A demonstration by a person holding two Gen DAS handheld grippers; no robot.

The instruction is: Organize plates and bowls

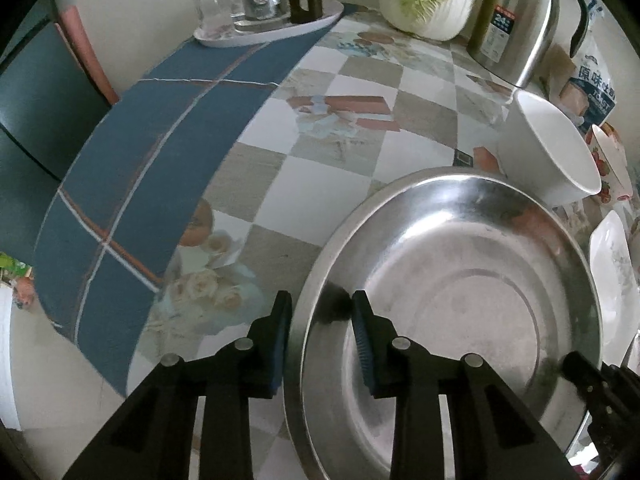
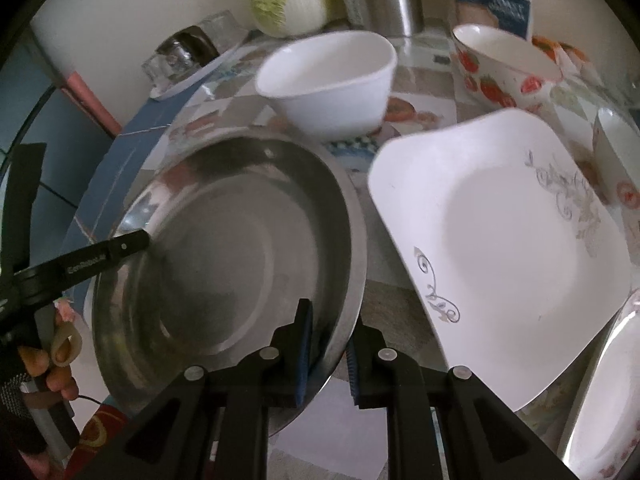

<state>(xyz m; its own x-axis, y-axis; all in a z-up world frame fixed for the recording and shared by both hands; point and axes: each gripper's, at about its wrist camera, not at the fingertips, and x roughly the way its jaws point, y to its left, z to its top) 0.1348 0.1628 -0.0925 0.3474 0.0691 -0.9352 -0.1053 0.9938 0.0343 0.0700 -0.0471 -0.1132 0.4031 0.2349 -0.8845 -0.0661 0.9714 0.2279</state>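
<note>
The round, shallow stainless-steel basin (image 2: 224, 248) fills the lower middle of both views, on the checked, floral-patterned bench (image 1: 320, 128). The right hand-held gripper (image 2: 328, 356) is clamped on its near rim; the left hand-held gripper (image 1: 320, 336) straddles the opposite rim, pads not visibly pressing. The basin looks light, stiff and slippery, so the thin rim is the sensible hold. A plain wall closes the upper frame.

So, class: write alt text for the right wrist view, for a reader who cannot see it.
The right gripper pinches the near rim of a steel basin on a patterned table. A square white plate lies to its right, with a white bowl and a strawberry bowl behind.
</note>
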